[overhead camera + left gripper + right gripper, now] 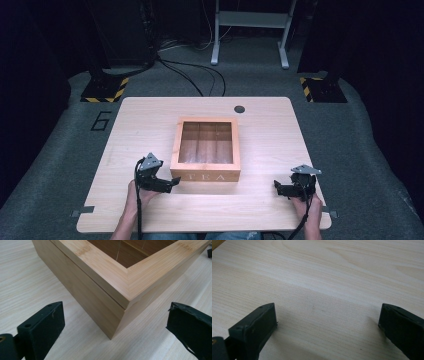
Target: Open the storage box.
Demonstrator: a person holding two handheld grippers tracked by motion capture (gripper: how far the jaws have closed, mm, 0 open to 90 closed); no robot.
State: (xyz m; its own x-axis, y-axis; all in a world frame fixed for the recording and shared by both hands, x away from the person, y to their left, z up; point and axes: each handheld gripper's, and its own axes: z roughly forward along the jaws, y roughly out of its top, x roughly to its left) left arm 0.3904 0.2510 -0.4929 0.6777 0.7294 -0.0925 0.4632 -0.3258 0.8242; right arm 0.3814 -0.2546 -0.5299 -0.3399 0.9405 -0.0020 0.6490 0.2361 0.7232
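At box's near-left corner: left claw [113, 322] open | right claw [325, 322] open over bare table [337, 277]

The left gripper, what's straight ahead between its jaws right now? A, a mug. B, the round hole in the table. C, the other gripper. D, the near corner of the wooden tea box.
D: the left gripper has its jaws spread wide with the corner of the wooden tea box straight ahead between them, not yet touched.
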